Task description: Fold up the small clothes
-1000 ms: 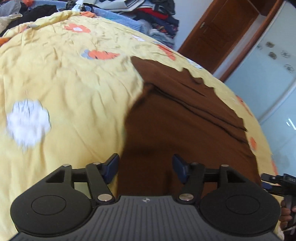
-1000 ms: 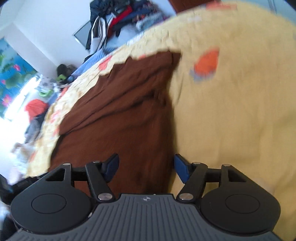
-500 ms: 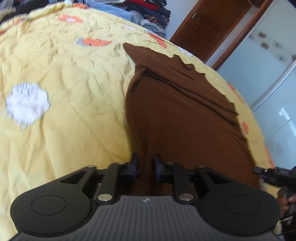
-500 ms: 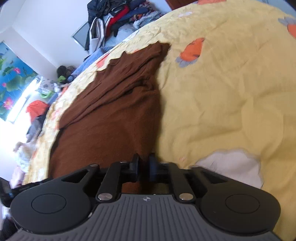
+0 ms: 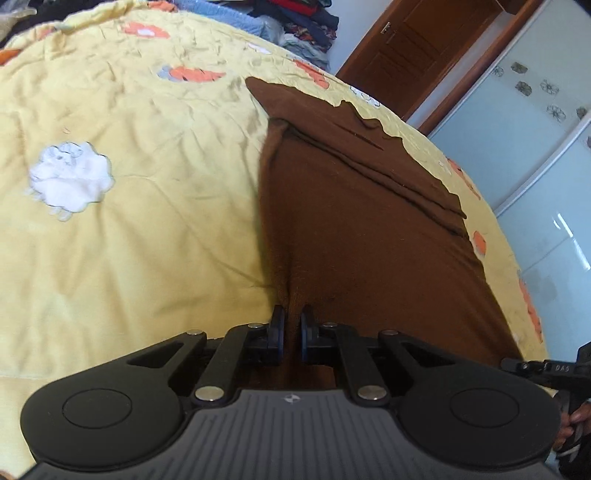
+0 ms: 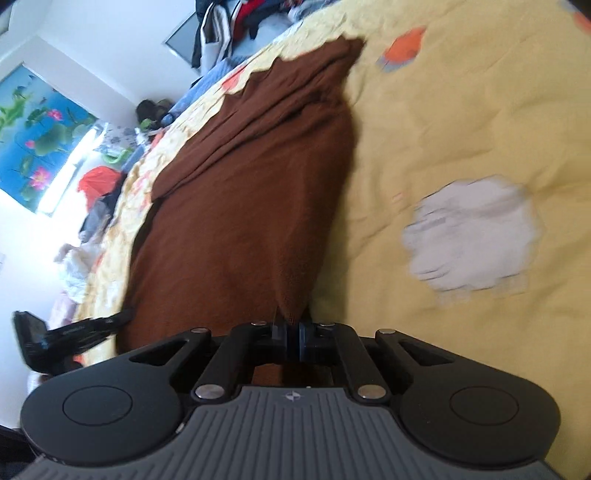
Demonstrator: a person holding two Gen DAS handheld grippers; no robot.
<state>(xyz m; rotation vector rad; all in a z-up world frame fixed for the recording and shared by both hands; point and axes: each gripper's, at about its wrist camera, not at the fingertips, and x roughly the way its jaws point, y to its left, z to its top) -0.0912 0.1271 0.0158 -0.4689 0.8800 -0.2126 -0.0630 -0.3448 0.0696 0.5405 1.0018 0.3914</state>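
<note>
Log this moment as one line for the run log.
phase: grasp | left tool: shut on brown garment near edge | right tool: shut on brown garment near corner | surface: yellow bedspread | fold: not yet made

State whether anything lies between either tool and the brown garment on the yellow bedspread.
Nothing visible does. The left tool and the right tool are each shut directly on the near edge of the brown garment, which lies on the yellow bedspread.

A home bedroom: flowered yellow bedspread (image 5: 147,221), heaped clothes (image 5: 303,22), wooden door (image 5: 410,55).
</note>
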